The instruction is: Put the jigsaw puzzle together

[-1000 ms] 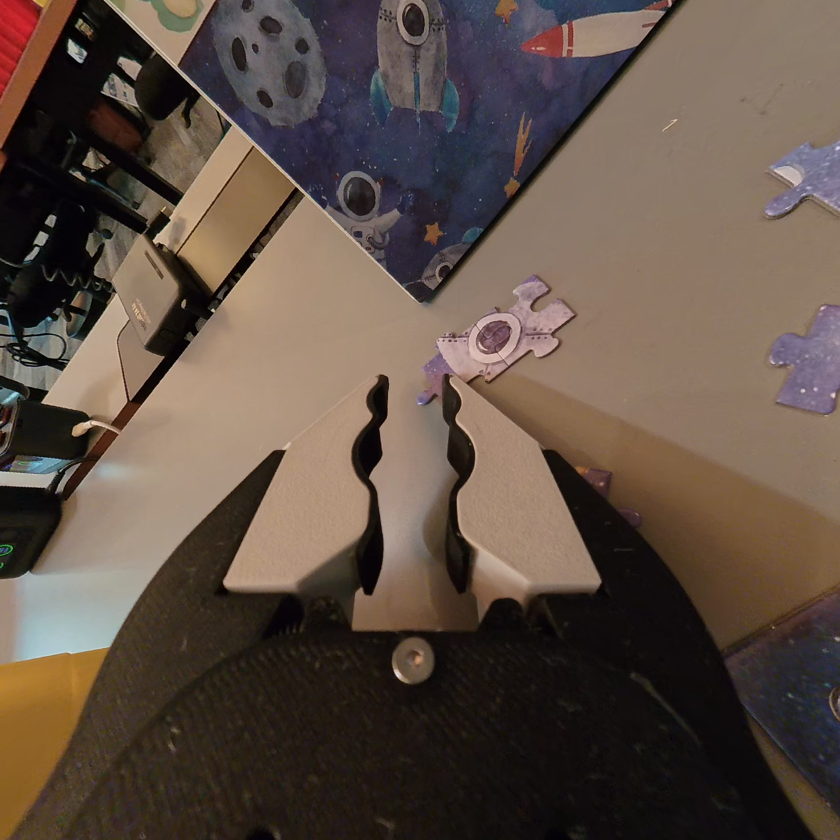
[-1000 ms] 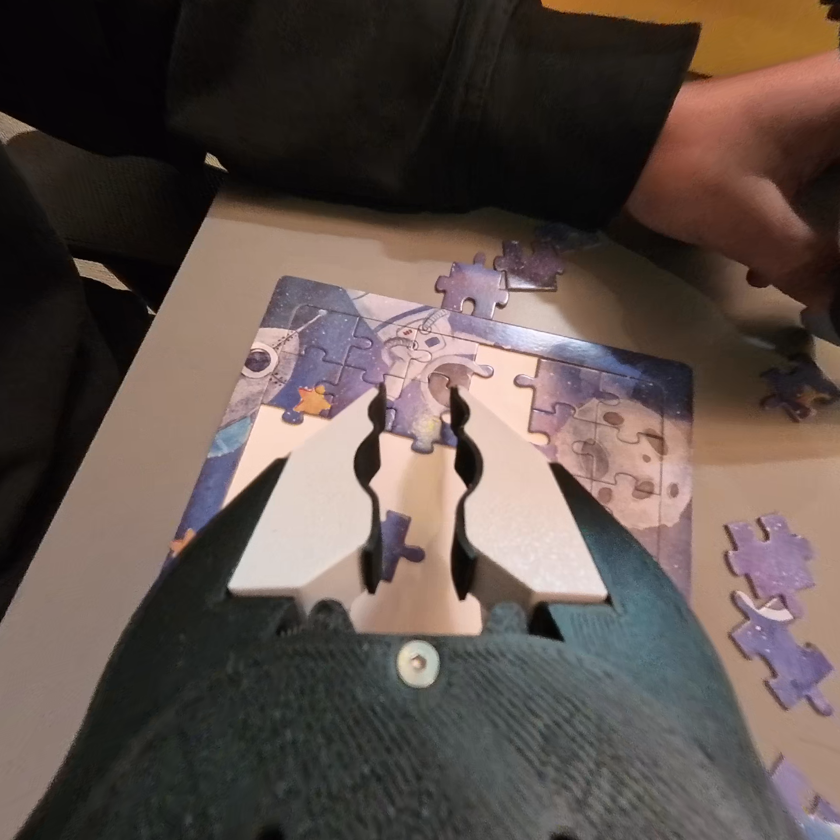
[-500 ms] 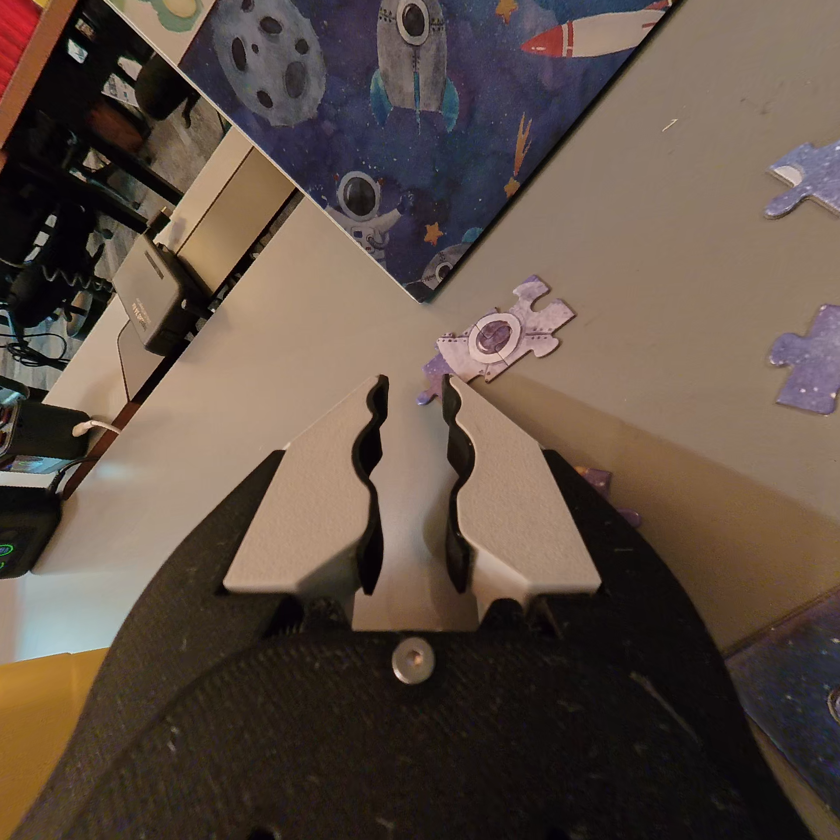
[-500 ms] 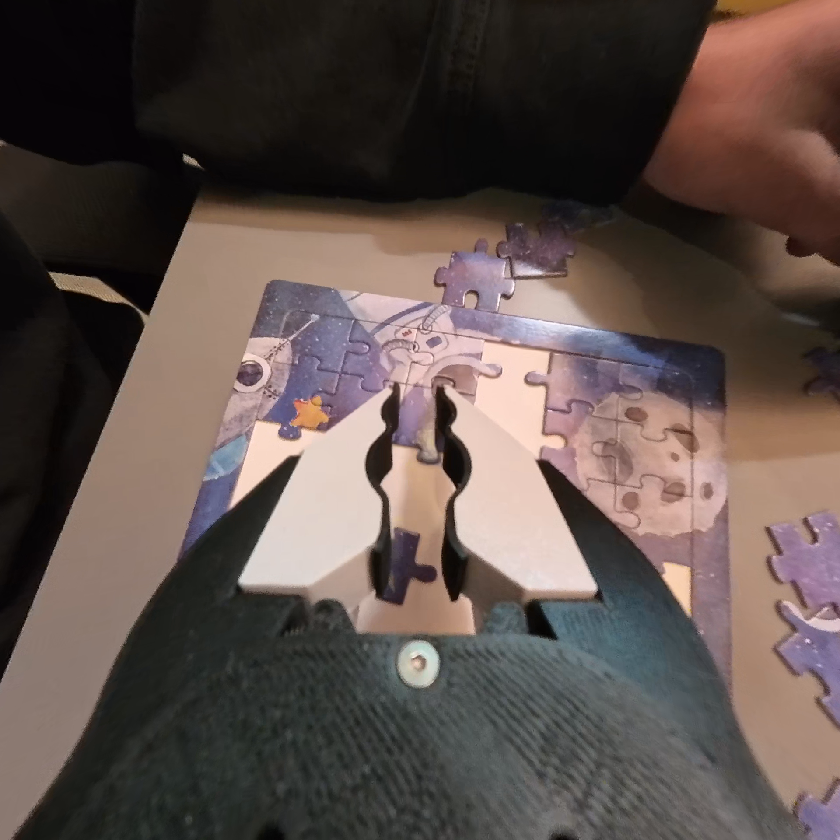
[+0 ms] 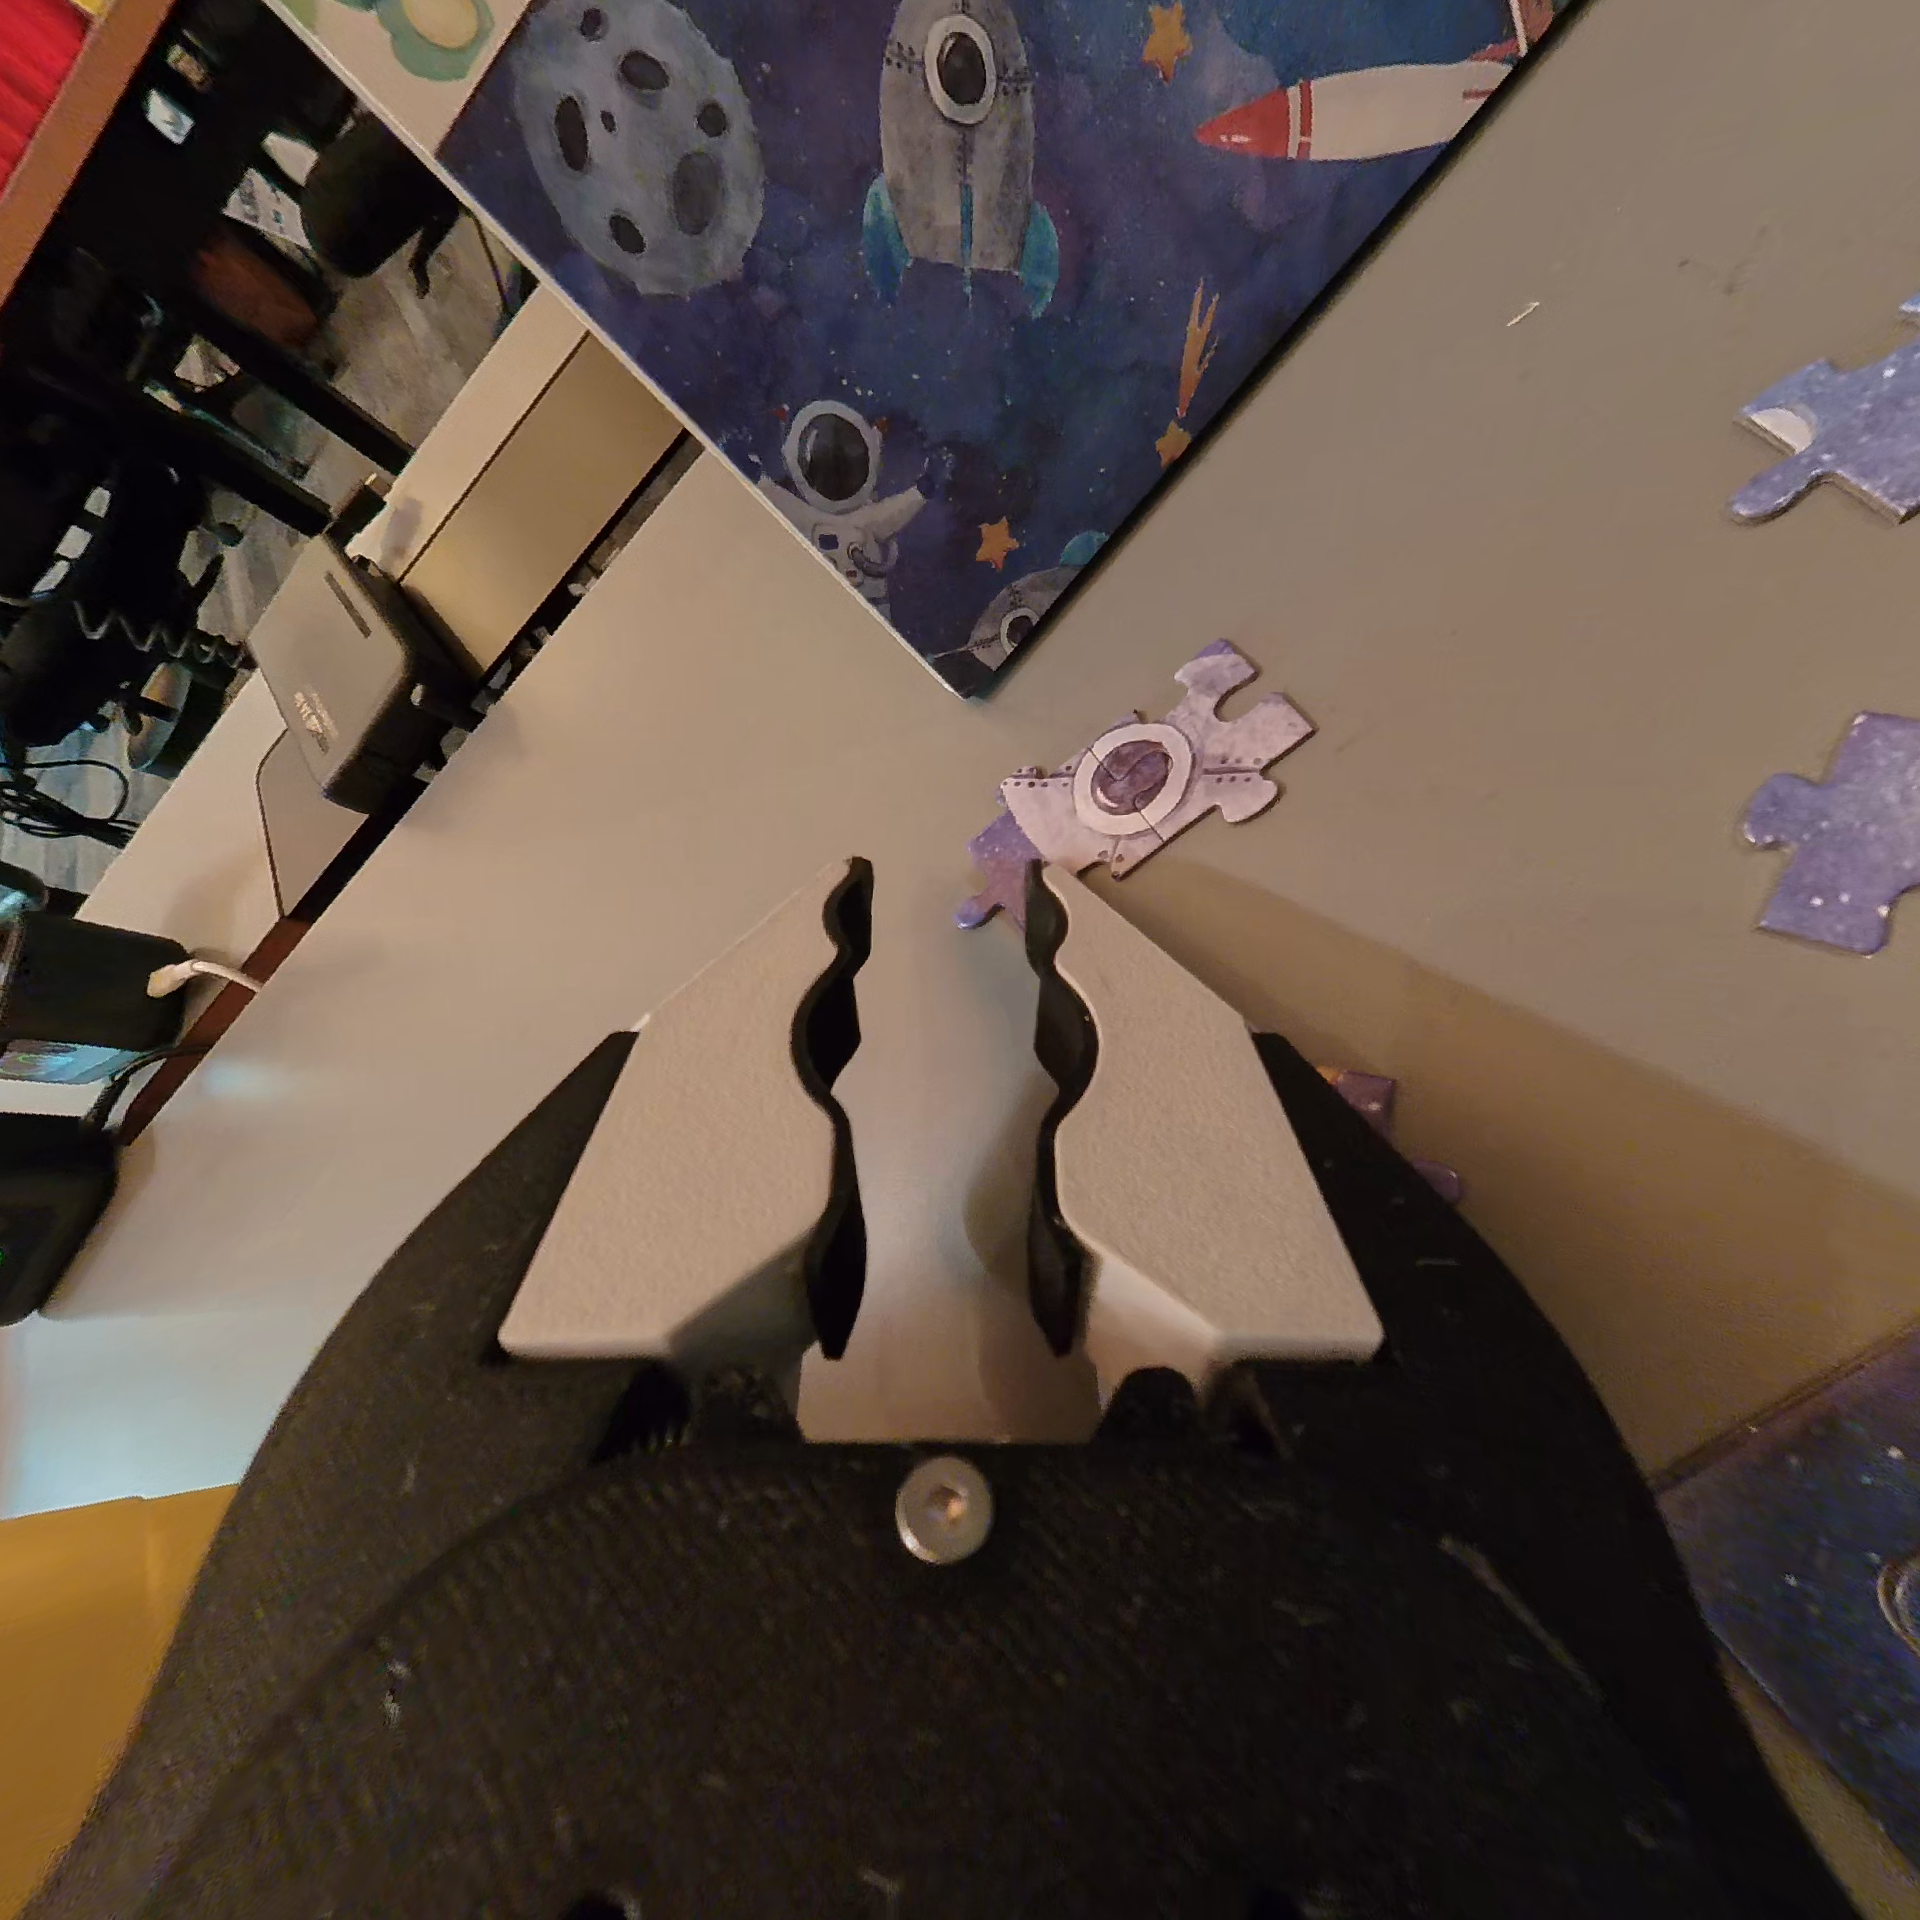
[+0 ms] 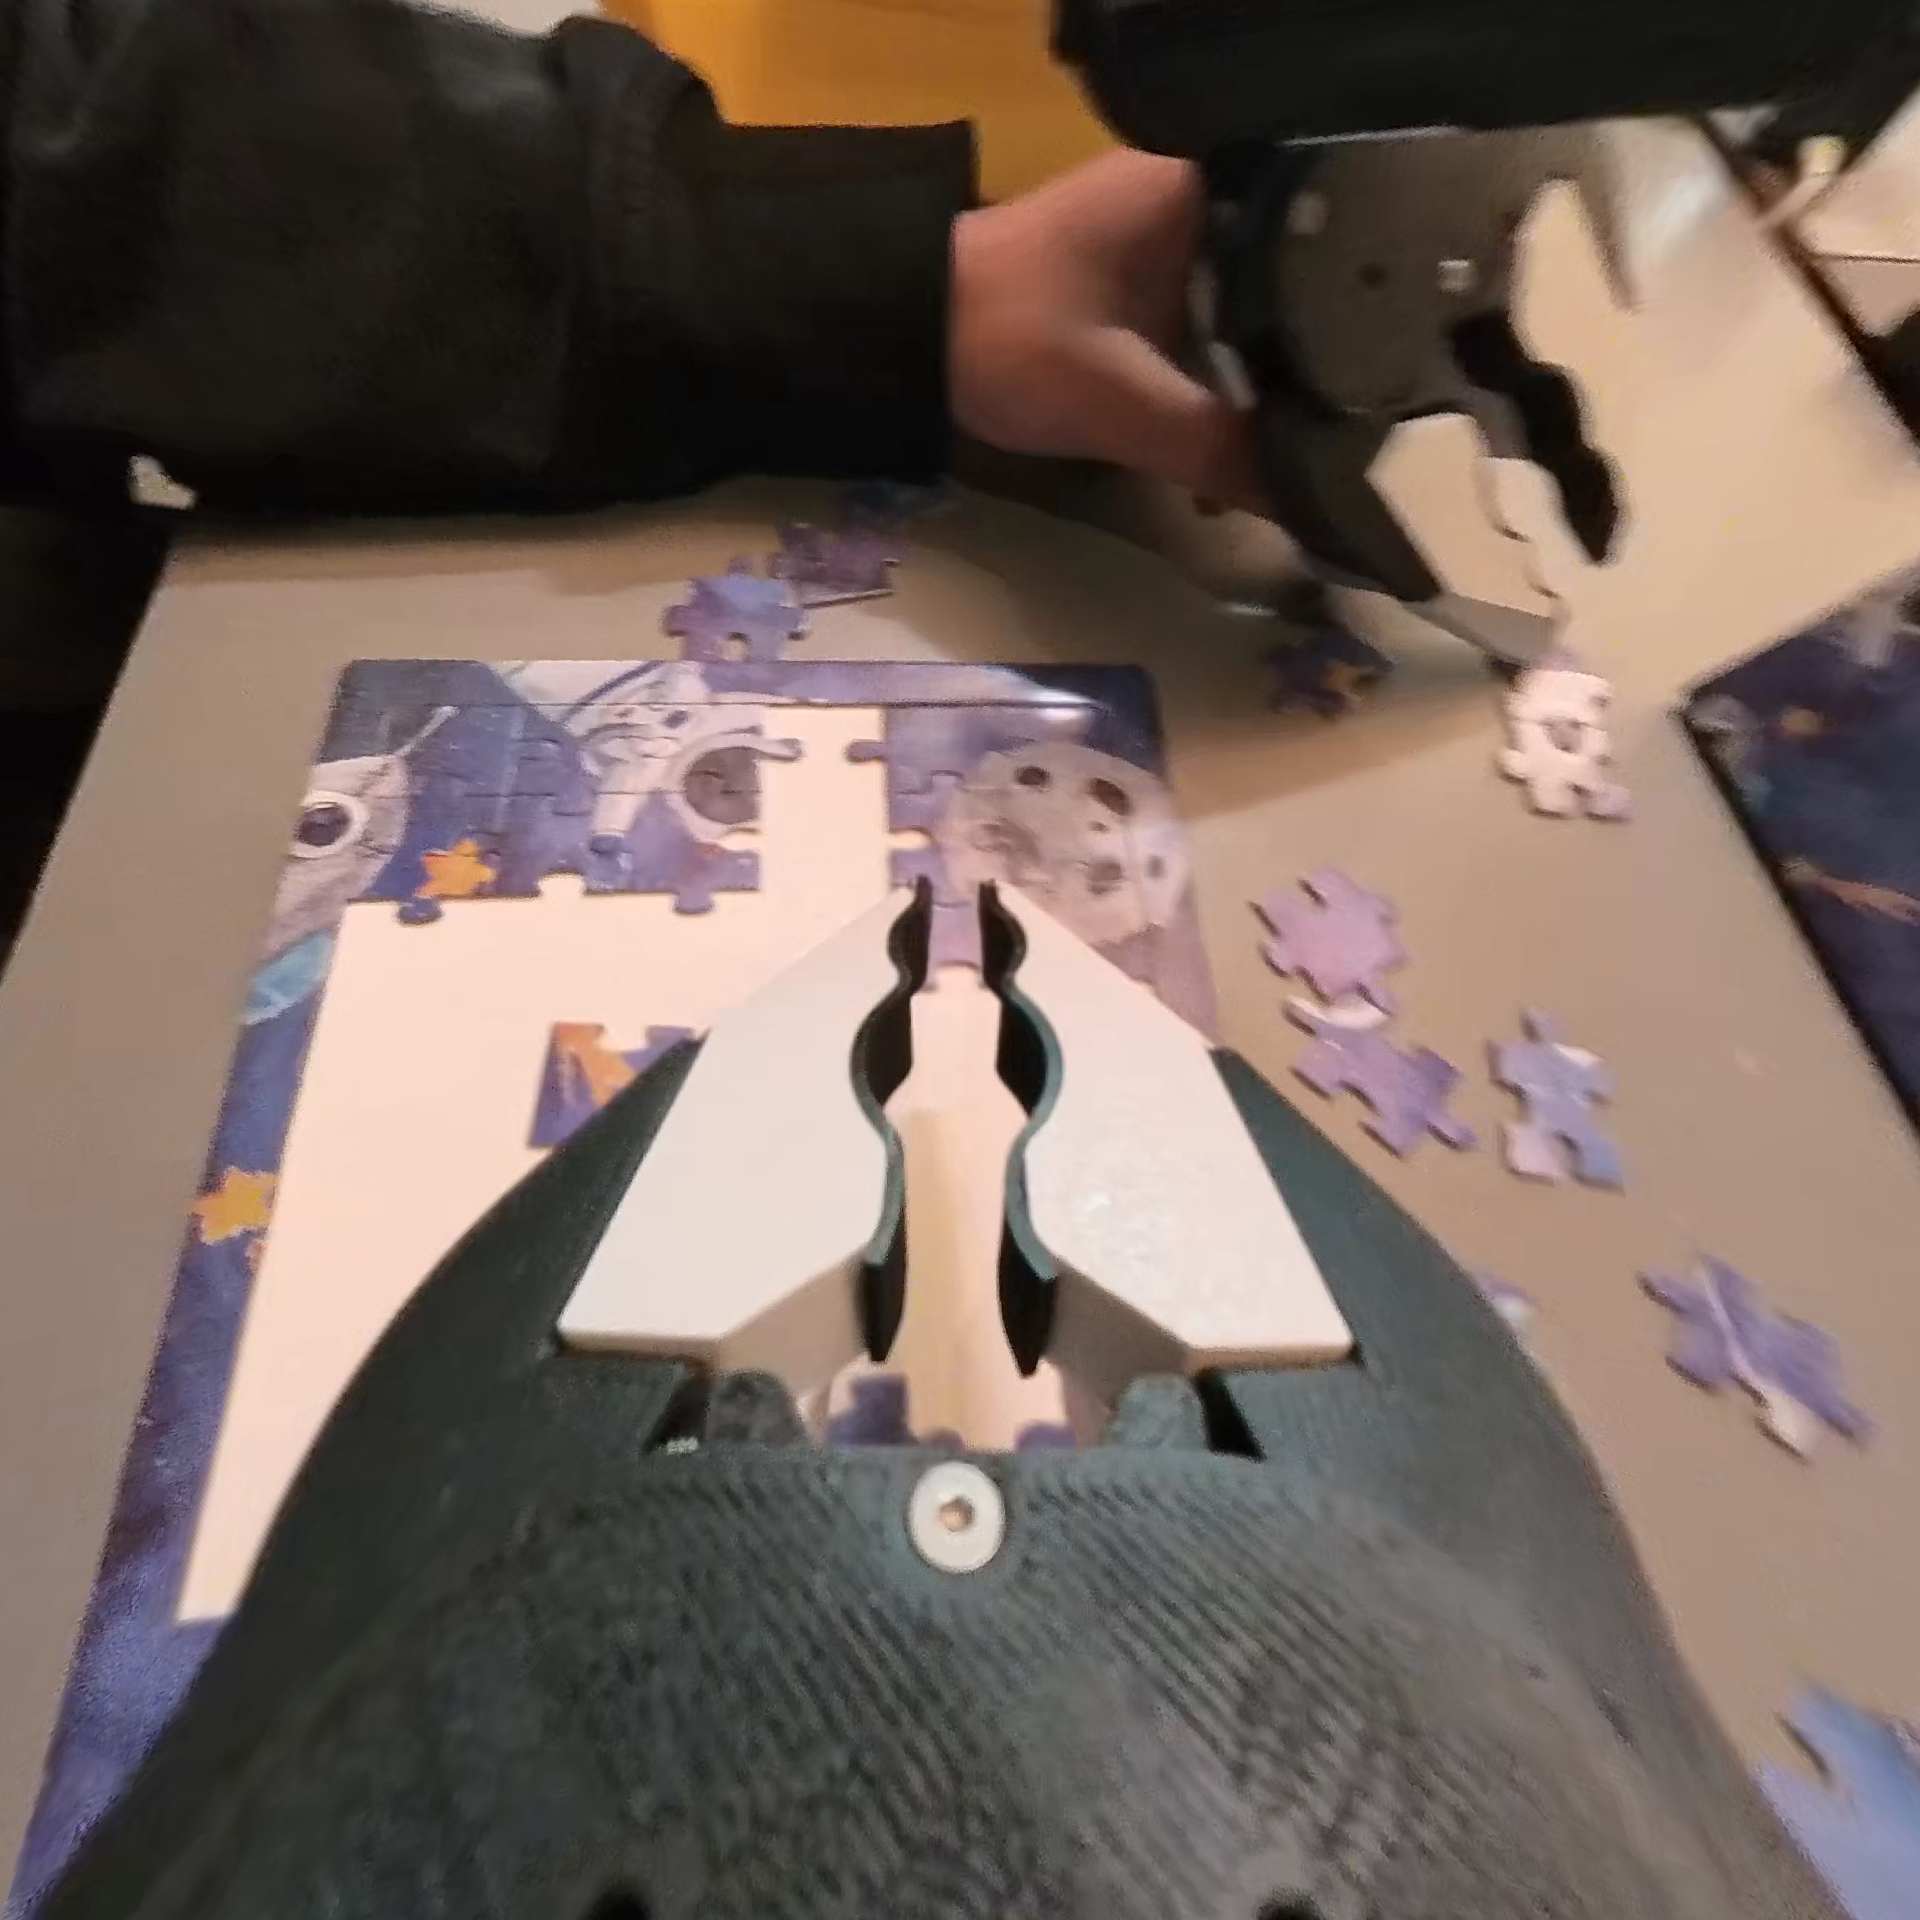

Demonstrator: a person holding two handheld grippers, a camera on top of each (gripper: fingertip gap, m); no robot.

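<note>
Left gripper point(image 5: 945, 883): spread wider than second ago, bare, low over grey table point(image 5: 623, 831); right fingertip point(image 5: 1034, 883) just beside joined pair of rocket pieces point(image 5: 1143, 779), not pinching. Same place as before.

Right gripper point(image 6: 948, 899): narrowed since second ago, slim gap left, nothing visibly pinched. Shifted rightward over puzzle tray point(image 6: 343, 1143), now near moon section point(image 6: 1060, 821). Blurred. Loose purple pieces point(image 6: 1382, 1081) on table at right.

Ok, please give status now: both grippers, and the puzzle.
Left gripper open, empty, beside joined rocket pieces. Right gripper jaws narrow, nothing gripped, over puzzle board, part filled. Loose pieces at board's right.
</note>
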